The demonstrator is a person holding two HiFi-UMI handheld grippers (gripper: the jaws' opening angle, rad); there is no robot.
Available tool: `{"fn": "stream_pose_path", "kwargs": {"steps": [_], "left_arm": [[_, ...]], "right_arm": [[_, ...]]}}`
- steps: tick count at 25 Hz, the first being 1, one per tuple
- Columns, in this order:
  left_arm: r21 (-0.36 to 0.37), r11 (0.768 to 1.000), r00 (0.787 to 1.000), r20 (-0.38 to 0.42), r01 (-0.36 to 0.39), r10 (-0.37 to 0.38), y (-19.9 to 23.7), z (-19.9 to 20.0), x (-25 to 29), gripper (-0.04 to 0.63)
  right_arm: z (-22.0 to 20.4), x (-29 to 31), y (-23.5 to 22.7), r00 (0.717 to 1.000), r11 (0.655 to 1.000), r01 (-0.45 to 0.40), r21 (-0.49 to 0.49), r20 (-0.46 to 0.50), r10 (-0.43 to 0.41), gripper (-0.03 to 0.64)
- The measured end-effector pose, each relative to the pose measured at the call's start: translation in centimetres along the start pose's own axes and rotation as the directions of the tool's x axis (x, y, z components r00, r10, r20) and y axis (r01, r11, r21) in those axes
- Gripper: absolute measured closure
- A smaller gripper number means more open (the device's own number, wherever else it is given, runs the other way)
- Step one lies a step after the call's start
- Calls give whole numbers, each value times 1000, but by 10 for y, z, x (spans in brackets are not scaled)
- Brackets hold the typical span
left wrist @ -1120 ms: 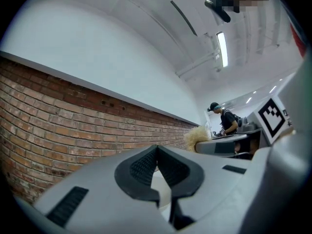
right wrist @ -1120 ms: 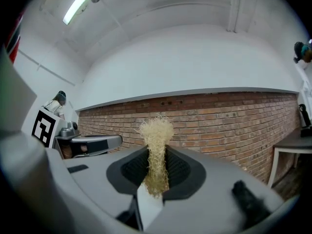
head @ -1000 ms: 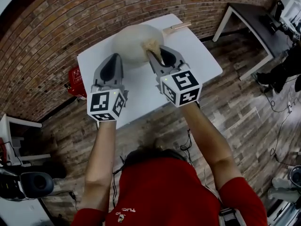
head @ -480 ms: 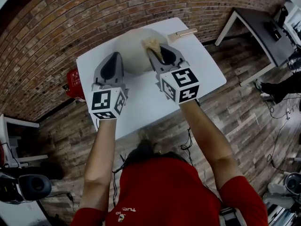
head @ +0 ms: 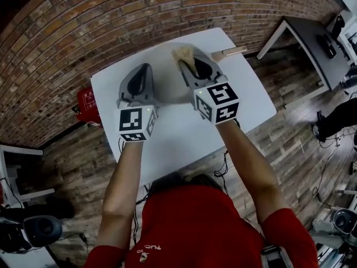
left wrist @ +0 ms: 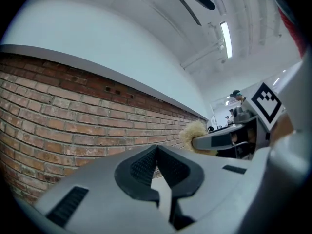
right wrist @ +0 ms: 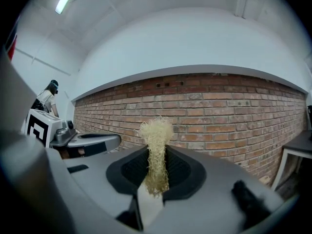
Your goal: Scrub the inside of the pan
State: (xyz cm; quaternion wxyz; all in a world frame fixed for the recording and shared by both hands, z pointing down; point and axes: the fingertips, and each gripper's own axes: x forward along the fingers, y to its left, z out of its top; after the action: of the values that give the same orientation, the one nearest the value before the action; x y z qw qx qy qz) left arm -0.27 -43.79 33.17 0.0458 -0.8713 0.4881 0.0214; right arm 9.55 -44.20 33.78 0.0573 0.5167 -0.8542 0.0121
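Scrubber seen pinched in right gripper. Left gripper pressed together, nothing held. Pan shown only from head view, on table; scrubber maybe inside.

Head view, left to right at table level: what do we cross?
Red object → left tool → right tool gripping the scrubber → pan handle → dark desk.

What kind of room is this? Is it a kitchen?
Probably a lab or workshop, not a kitchen: a plain white table by a brick wall, a dark desk with equipment, a strip light overhead.
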Motion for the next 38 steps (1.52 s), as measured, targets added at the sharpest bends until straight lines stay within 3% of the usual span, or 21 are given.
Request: {"fn": "stream_pose_path", "kwargs": {"steps": [7,15,23,33,38], "left_arm": [[-26,1000,1000,-20,-6,6,22,-24,21,581],[-48,997,997,-39,-66,64,43,-45,37,581],[-62,991,990,-77,-120,115,62,-67,47,581],[-43,986,981,-113,-162,157,81,-82,47,581],[-51,983,977,-131,-176,168,87,-91,44,581]], "right_arm": [[-28,42,-10,991,1000,-17,-17,-132,15,529],[-69,87,-13,947,994,-100,-50,-311,80,530],[-110,130,-15,876,988,-154,-32,-466,121,530],[-178,160,-12,746,984,-177,34,-647,157,531],[-192,169,-1,719,978,-207,35,-672,177,531]]}}
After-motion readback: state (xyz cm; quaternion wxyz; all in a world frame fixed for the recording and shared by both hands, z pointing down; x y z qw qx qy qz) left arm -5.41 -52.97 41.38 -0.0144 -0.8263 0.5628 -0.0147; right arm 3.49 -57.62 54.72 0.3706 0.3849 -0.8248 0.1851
